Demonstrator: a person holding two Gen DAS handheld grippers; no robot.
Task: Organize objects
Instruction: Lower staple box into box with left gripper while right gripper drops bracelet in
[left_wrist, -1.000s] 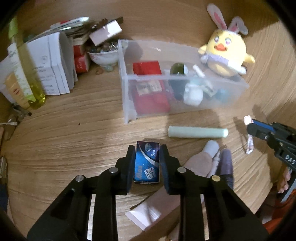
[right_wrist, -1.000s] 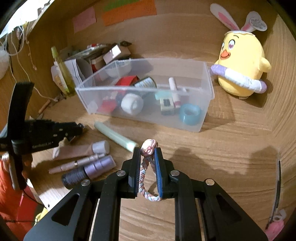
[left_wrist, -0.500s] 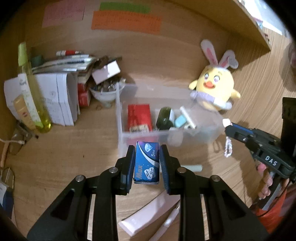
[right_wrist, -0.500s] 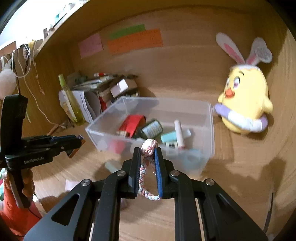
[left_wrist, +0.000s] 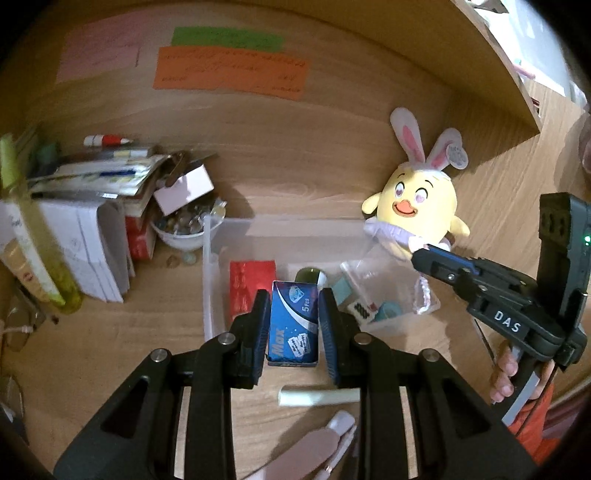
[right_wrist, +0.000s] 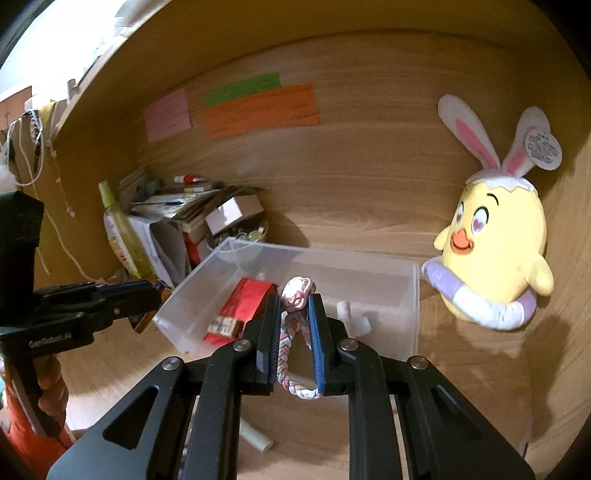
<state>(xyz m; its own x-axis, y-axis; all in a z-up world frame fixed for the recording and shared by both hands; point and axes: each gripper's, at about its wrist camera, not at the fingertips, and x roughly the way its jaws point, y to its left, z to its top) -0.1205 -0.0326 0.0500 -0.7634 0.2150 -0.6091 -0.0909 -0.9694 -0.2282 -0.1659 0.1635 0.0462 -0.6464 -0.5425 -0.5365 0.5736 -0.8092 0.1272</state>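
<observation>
I have a small blue box (left_wrist: 293, 325) pinched in my left claw (left_wrist: 293, 328) and a braided bracelet (right_wrist: 295, 347) clamped in my right claw (right_wrist: 293, 343), both held in the air over the near side of the clear bin (right_wrist: 410, 295). The bin sits on the worktop (left_wrist: 110, 350) and already holds a red packet (right_wrist: 240, 310) and other small things. I judge this the carry step; next I must bring each load past the rim, then release. A pale green stick (left_wrist: 317, 397) waits outside.

Black left gripper (left_wrist: 292, 326) and right gripper (right_wrist: 295, 334), blue-lined jaws, silver screws, white lettering.
</observation>
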